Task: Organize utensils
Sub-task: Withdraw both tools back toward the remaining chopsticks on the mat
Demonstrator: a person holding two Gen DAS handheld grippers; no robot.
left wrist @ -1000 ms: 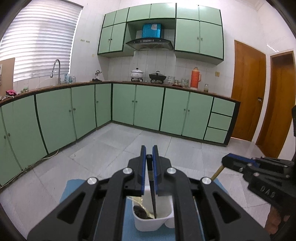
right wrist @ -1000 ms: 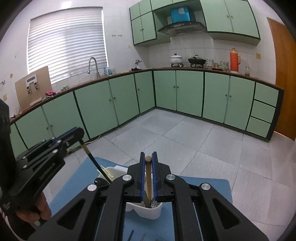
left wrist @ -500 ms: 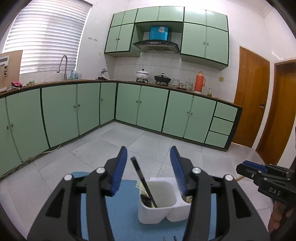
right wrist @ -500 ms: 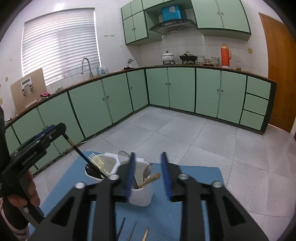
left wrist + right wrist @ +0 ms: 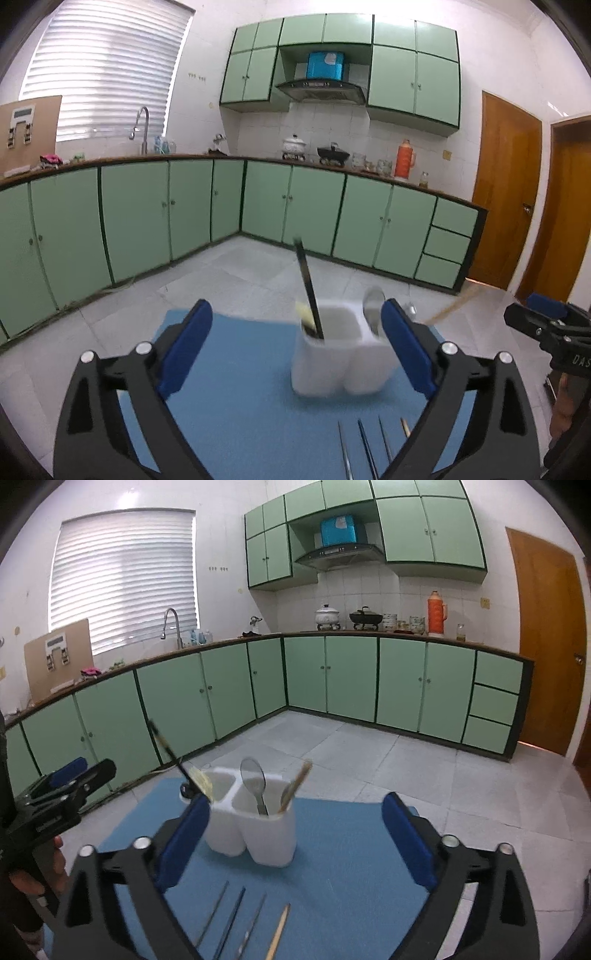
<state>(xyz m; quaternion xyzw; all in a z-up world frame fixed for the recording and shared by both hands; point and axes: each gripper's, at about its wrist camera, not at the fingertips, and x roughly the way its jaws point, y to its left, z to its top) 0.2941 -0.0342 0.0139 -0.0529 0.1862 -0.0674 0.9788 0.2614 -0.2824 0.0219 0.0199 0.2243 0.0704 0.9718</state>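
White caddy (image 5: 255, 827) holding upright utensils | both grippers' jaws opening, nothing between | next: reaching for near loose utensils (image 5: 240, 923), probably.

Bright window (image 5: 123, 579) daylight, fisheye-bent edges, blurred foreground.

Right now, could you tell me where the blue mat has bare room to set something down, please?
The mat is bare to the right of the white holder, out to its right edge, and in the left view, left of the holder toward the far left corner. It is crowded in front of the holder, where four loose utensils lie side by side.
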